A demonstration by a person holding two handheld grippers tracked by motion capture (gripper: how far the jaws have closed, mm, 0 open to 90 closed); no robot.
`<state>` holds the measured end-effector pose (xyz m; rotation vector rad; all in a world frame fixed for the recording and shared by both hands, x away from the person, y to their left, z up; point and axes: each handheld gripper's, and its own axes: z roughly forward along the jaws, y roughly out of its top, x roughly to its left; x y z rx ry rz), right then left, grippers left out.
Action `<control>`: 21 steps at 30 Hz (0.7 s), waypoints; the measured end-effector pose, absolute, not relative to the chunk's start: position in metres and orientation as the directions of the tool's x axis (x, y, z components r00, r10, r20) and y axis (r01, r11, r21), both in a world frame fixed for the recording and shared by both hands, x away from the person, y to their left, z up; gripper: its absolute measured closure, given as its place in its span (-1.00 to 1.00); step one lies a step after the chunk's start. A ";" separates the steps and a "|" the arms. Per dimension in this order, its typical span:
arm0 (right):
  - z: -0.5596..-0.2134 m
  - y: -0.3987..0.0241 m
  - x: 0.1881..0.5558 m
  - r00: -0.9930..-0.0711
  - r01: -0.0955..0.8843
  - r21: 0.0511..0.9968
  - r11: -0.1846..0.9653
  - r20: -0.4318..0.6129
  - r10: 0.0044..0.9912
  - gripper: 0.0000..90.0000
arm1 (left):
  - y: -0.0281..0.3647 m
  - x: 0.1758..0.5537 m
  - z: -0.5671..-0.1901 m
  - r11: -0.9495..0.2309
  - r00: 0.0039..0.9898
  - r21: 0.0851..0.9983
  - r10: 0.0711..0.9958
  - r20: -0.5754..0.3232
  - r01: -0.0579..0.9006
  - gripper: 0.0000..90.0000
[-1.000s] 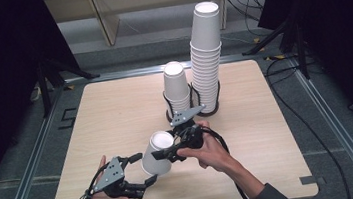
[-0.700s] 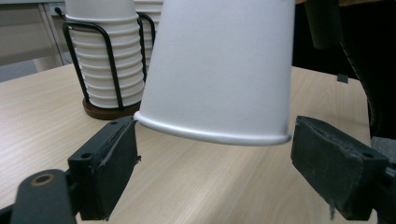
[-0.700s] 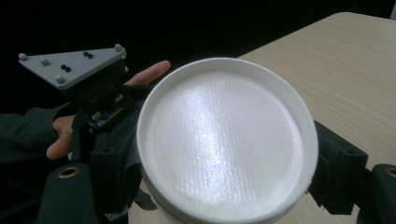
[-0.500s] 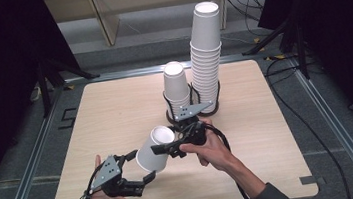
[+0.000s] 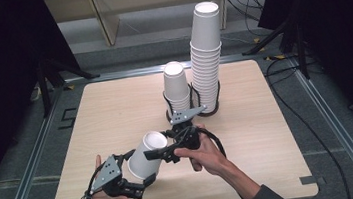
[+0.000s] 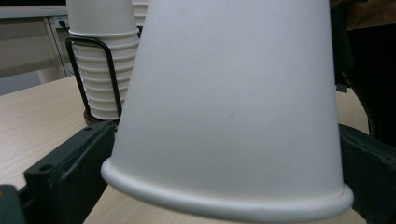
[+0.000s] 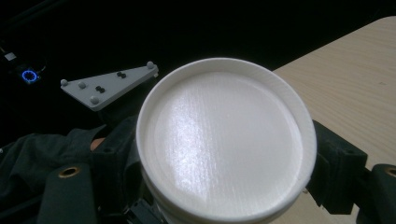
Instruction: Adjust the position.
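The right claw [image 5: 158, 153] clamps the upturned paper cup [image 5: 145, 156], which sits between the just-opening left claw's [image 5: 140, 176] jaws.

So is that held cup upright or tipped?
Tipped: the cup slants above the table, rim at lower left, base raised toward the cup stacks.

The paper cup [image 6: 233, 102] runs off the left gripper view's top edge, hiding much of the cup stacks [image 6: 105, 70] behind. In the right gripper view its base [image 7: 224, 140] covers the jaws' tips, leaving contact unclear.
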<state>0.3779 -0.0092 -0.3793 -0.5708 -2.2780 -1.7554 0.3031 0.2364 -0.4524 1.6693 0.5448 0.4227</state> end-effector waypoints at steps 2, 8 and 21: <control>-0.379 -0.008 0.377 -0.903 0.425 0.878 0.219 0.394 0.173 -0.46 | 0.238 0.302 -0.452 -0.142 0.818 0.982 0.575 -0.023 0.127 -1.00; -0.379 -0.006 0.375 -0.902 0.427 0.878 0.214 0.399 0.163 -0.46 | 0.238 0.302 -0.452 -0.136 0.818 0.980 0.574 -0.043 0.146 -0.97; -0.382 -0.012 0.380 -0.892 0.451 0.864 0.223 0.428 0.145 -0.46 | 0.240 0.303 -0.451 -0.141 0.834 0.980 0.550 -0.040 0.140 -0.87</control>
